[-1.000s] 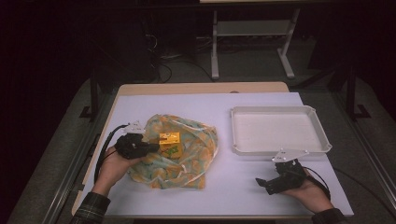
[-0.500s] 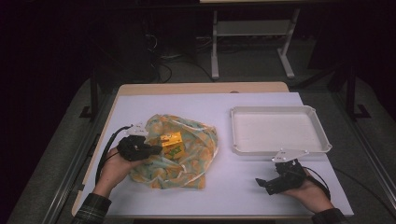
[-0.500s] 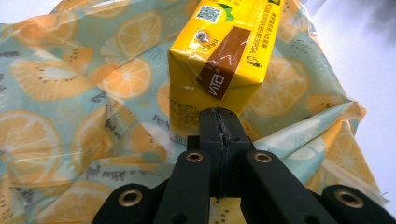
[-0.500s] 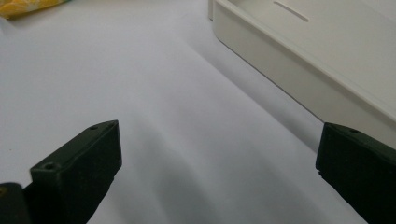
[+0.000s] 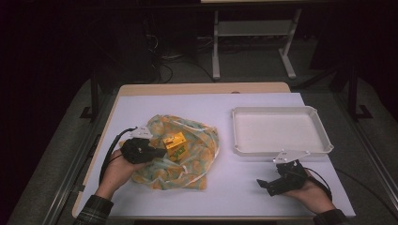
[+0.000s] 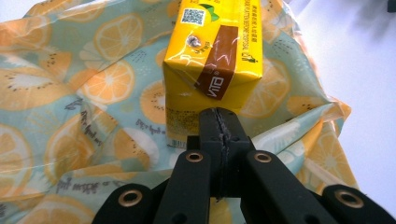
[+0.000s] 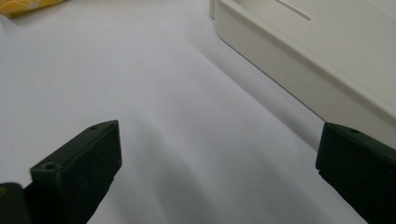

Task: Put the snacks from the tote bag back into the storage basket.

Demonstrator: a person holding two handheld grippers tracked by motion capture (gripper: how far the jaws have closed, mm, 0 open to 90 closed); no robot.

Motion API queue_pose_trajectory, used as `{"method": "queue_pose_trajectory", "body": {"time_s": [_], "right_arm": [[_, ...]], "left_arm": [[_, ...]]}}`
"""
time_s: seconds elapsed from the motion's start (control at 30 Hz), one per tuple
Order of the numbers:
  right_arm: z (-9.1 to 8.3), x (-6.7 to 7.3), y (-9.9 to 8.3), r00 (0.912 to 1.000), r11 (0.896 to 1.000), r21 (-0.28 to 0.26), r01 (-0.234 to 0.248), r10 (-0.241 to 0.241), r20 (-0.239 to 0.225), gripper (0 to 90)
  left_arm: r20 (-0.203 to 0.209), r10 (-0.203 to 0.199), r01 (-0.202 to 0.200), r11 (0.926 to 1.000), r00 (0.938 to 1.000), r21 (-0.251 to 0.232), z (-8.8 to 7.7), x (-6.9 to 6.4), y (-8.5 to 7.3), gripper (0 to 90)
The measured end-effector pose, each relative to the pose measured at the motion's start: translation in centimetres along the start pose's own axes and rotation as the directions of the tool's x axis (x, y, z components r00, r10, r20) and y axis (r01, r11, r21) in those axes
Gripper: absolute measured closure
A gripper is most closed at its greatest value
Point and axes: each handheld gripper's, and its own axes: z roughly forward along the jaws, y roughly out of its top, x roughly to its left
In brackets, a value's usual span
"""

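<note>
A white sheet (image 5: pixel 234 183) covers the table. On it sit an empty tray (image 5: pixel 281 149) at right and a citrus-print bag (image 5: pixel 197 140) at left, a yellow carton (image 6: pixel 215 51) on top. The left gripper (image 6: pixel 219 121), jaws pressed together, touches the carton's edge. The right gripper (image 5: pixel 264 184) rests near the tray, jaws spread.

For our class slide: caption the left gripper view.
Closed left tool at a yellow drink carton lying on a fruit-print bag.
</note>
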Motion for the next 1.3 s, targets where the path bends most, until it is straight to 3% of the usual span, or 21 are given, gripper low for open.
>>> {"method": "queue_pose_trajectory", "body": {"time_s": [0.33,0.5,0.67,0.77,0.8,0.83,0.97,1.1,1.3], "right_arm": [[0.0,0.0,0.0,1.0,1.0,0.0,0.005,-0.005,0.0,0.2],[0.0,0.0,0.0,1.0,1.0,0.001,0.003,-0.003,-0.002,0.2],[0.0,0.0,0.0,1.0,1.0,0.002,0.0,0.0,-0.002,0.1],[0.0,0.0,0.0,1.0,1.0,0.003,0.0,0.0,-0.003,0.1],[0.0,0.1,0.0,0.9999,1.0,0.01,-0.011,0.011,-0.005,0.1],[0.0,0.1,0.0,0.9999,1.0,0.01,-0.011,0.011,-0.004,0.1],[0.0,0.1,0.0,0.9999,1.0,0.016,-0.01,0.01,-0.006,0.1],[0.1,0.1,0.0,0.9999,1.0,0.016,-0.011,0.011,-0.005,0.1],[0.1,0.1,0.0,0.9999,1.0,0.018,-0.012,0.012,-0.006,0.1]], "left_arm": [[0.017,0.019,-0.019,0.9998,0.9997,0.001,0.4,-0.7,0.3,89.7],[0.013,0.0,0.0,0.9999,0.9999,0.01,0.2,-0.6,0.2,86.3],[-0.002,-0.011,0.011,0.9998,0.9999,0.018,-0.9,-0.5,0.4,74.1],[-0.002,-0.03,0.03,0.999,0.9995,0.032,-1.2,-0.5,0.5,61.0],[-0.008,-0.035,0.035,0.9989,0.9994,0.033,-1.4,-0.6,0.6,61.0],[-0.014,-0.033,0.034,0.9988,0.9994,0.035,-1.7,-0.6,0.9,53.2],[-0.014,-0.034,0.035,0.9984,0.9993,0.045,-2.1,-0.6,1.7,39.4],[-0.019,-0.021,0.023,0.9974,0.9996,0.068,-2.3,-0.8,2.5,32.5],[-0.033,-0.004,0.007,0.9963,0.9994,0.086,-2.3,-1.1,4.3,29.5]]}}
